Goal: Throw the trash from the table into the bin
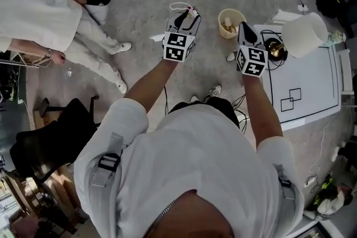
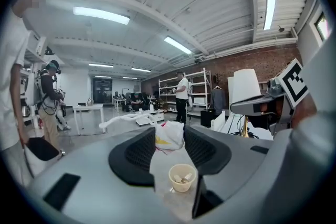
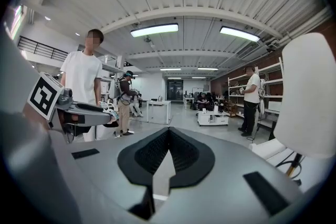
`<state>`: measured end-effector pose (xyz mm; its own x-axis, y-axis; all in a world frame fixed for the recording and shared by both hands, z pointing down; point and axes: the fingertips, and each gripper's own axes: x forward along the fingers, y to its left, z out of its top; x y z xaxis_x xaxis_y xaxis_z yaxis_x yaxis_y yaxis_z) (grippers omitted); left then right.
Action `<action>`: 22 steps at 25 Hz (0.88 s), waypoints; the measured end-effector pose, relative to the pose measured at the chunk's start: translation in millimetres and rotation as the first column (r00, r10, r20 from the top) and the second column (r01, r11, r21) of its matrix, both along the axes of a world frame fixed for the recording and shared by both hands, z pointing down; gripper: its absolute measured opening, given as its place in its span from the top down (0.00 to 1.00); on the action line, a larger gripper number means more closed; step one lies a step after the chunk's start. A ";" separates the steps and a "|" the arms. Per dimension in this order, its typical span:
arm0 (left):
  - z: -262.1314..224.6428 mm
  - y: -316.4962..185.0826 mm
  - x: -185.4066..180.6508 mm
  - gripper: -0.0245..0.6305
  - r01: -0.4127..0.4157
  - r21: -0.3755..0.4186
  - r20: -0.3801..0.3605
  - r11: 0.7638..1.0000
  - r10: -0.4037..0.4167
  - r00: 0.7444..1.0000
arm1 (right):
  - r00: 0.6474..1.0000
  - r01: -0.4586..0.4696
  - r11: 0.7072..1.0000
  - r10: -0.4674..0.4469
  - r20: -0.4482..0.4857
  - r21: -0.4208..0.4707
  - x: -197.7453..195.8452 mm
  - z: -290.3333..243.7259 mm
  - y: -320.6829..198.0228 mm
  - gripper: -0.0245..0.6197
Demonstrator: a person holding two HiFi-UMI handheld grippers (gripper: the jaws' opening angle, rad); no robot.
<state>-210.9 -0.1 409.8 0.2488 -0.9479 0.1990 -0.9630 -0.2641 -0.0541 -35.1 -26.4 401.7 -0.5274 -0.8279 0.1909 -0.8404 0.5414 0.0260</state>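
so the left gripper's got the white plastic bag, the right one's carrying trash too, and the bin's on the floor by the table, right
Not quite: the right gripper carries nothing. The right gripper view shows its jaws closed together, empty. The left gripper does grip the white plastic bag, and the bin stands on the floor by the table.

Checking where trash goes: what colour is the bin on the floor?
The bin is cream, clearest in the head view.

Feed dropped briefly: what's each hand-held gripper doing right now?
Left hand-held gripper: closed on a white plastic bag.
Right hand-held gripper: closed, empty.
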 end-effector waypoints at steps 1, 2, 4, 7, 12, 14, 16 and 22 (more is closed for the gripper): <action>-1.6 -2.5 -7.5 0.68 0.012 0.002 -0.001 1.000 -0.012 1.000 | 1.000 0.003 1.000 -0.003 0.002 -0.001 -4.9 -0.4 -5.6 0.95; -2.0 -5.4 -14.5 0.68 0.022 0.003 -0.002 1.000 -0.022 1.000 | 1.000 0.005 1.000 -0.005 0.004 -0.002 -9.6 -0.3 -11.6 0.95; -1.2 -12.8 -27.5 0.68 0.043 0.001 -0.005 0.999 -0.043 0.999 | 1.000 0.012 1.000 -0.012 0.010 -0.003 -18.8 0.7 -24.0 0.95; 0.0 -28.0 -43.1 0.68 0.072 -0.004 -0.009 0.997 -0.072 0.997 | 1.000 0.025 1.000 -0.025 0.018 -0.009 -31.3 4.2 -44.1 0.95; -0.9 -69.2 -63.3 0.68 0.085 -0.014 0.004 0.996 -0.085 0.996 | 0.999 0.036 0.999 -0.035 0.036 -0.020 -52.4 7.9 -85.9 0.95; -1.4 -90.4 -66.7 0.68 0.082 -0.019 0.009 0.996 -0.082 0.997 | 0.999 0.030 0.999 -0.028 0.047 -0.025 -55.5 8.1 -105.9 0.95; -2.1 -113.6 -66.4 0.68 0.075 -0.020 0.011 0.997 -0.075 0.997 | 0.998 0.019 0.999 -0.017 0.055 -0.031 -54.5 8.9 -127.9 0.95; 6.4 -183.7 -54.0 0.68 0.041 -0.032 0.006 0.999 -0.041 0.999 | 0.997 -0.032 0.998 0.036 0.071 -0.047 -39.0 16.7 -191.6 0.95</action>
